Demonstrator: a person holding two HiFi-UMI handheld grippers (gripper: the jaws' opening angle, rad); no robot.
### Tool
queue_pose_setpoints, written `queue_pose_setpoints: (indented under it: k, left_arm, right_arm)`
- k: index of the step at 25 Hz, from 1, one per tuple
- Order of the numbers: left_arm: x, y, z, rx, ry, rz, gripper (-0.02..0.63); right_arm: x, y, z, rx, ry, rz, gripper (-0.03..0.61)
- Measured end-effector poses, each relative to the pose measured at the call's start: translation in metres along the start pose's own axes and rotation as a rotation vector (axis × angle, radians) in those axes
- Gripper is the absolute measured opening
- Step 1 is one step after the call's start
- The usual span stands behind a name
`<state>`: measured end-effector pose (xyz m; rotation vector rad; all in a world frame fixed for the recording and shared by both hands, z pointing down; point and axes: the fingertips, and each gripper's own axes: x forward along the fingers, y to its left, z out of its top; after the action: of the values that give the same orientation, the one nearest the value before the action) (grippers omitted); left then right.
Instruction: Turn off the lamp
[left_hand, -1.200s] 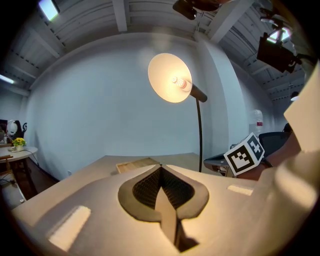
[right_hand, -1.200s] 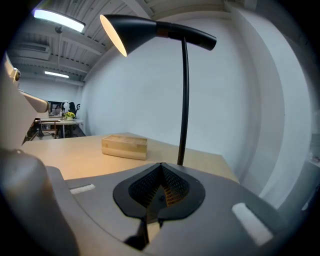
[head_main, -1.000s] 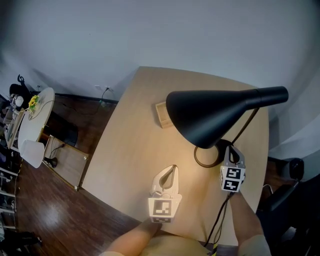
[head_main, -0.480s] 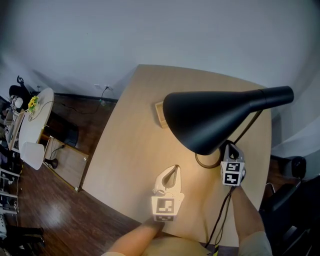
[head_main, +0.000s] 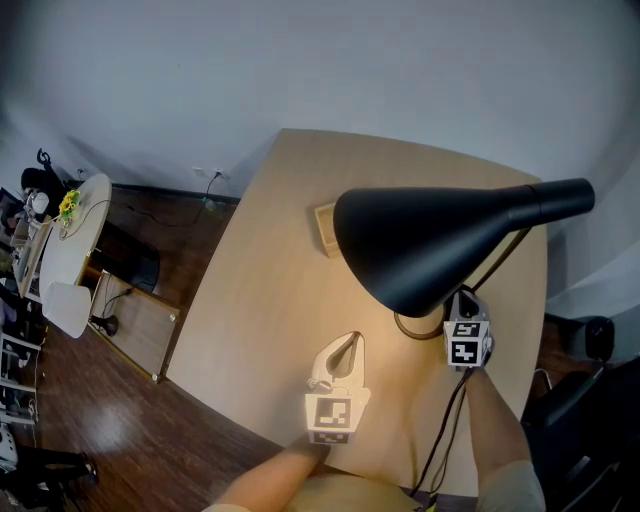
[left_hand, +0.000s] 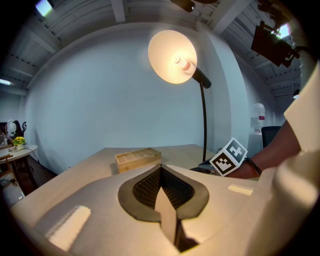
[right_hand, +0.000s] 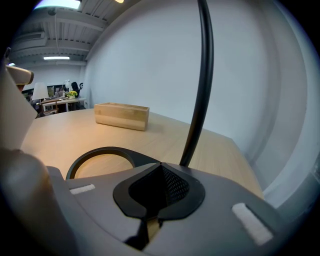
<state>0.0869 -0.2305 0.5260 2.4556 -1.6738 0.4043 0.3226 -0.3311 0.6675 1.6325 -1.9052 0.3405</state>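
The black lamp is lit, and its wide shade (head_main: 430, 240) hangs over the wooden table (head_main: 270, 300), throwing a warm patch of light. In the left gripper view the glowing bulb (left_hand: 181, 63) shows inside the shade (left_hand: 172, 56). The thin pole (right_hand: 200, 85) rises from a black ring base (right_hand: 102, 160), also seen under the shade (head_main: 415, 325). My right gripper (head_main: 458, 300) is shut and empty, with its tips (right_hand: 161, 165) just short of the pole's foot. My left gripper (head_main: 350, 340) is shut on nothing (left_hand: 160, 167) and sits left of the base.
A small wooden box (head_main: 325, 228) lies on the table beyond the lamp (left_hand: 137, 159) (right_hand: 121, 115). A black cable (head_main: 440, 440) runs from the base towards the table's near edge. Left of the table, the floor holds a round white table (head_main: 70, 240).
The right gripper has edged slightly forward towards the lamp's base. The left gripper has barely moved. The lamp stays lit.
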Motion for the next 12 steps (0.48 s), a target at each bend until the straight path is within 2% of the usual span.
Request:
queue_pose_setpoints:
  k: [9, 12]
  left_arm:
    - [-0.0025, 0.0033, -0.001, -0.011, 0.006, 0.003, 0.0]
    - [-0.0062, 0.0046, 0.0047, -0.007, 0.004, -0.004, 0.0]
  right_arm:
    - [0.0021, 0.001, -0.0008, 0.056, 0.037, 0.003, 0.0]
    - [-0.0013, 0.0005, -0.0008, 0.102, 0.048, 0.011, 0.0]
